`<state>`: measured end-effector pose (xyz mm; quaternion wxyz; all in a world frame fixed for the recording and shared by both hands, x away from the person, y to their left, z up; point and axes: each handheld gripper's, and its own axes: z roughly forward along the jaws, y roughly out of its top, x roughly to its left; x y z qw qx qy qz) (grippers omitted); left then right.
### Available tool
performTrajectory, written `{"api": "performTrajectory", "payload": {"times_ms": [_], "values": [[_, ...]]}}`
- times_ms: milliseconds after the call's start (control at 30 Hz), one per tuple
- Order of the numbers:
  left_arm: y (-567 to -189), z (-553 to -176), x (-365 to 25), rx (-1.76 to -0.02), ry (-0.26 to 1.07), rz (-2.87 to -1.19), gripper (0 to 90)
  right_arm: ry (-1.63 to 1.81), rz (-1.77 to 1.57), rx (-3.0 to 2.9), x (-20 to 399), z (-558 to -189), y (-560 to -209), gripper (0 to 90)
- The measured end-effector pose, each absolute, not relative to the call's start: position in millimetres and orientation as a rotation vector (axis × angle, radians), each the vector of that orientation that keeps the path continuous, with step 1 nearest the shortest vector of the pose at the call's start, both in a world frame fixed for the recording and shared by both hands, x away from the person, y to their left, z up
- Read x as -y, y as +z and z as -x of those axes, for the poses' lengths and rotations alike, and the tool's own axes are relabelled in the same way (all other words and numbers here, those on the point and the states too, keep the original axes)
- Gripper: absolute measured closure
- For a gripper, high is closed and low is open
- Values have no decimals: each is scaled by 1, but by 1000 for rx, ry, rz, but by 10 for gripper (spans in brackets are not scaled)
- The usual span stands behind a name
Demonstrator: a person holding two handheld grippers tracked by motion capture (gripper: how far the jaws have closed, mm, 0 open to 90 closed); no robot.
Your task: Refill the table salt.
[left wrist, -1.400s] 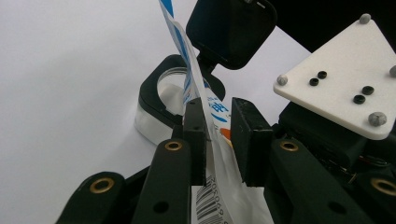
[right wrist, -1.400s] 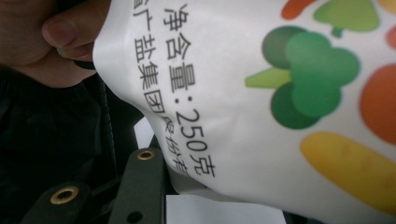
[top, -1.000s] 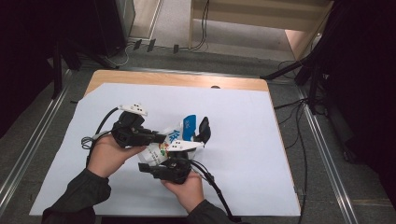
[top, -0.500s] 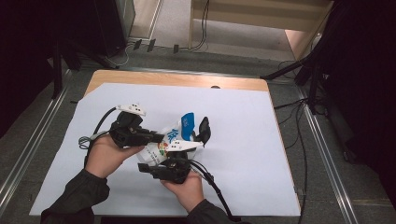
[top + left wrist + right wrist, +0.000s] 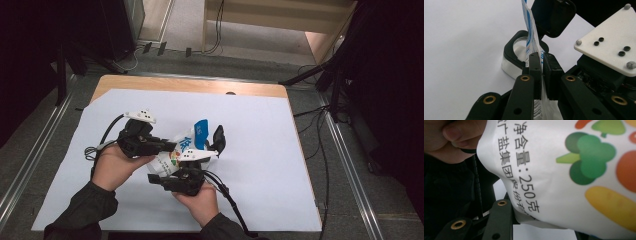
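Glossy plastic pouch (image 5: 186, 145), matt white paper sheet (image 5: 260, 145), wooden tabletop (image 5: 190, 86)

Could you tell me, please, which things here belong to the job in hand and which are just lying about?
In the job: white printed bag, left tongs shut on its edge, right tongs around its body, black-lidded glass jar.

Lying about: white sheet, floor cables.

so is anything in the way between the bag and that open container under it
Nothing visible. The left tool is shut on the bag's thin edge, and the right tool holds the bag's body. The blue-striped top of the bag hangs right over the mouth of the container, whose black lid is flipped back.
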<state>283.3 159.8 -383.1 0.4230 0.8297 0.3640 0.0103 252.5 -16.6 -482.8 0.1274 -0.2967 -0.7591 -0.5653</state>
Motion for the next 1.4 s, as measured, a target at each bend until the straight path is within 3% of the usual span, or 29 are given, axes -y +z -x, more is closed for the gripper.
{"api": "performTrajectory", "payload": {"times_ms": [800, 1000, 1400], "values": [[-384, -284, -153, -891, 33, -2092, 826, -1643, 867, 2190, 19, -255, -483, 571], [-383, -283, -153, -892, 30, -2082, 805, -1645, 873, 2192, 19, -255, -483, 630], [-382, -282, -154, -889, 33, -2067, 789, -1656, 858, 2171, 20, -256, -482, 637]]}}
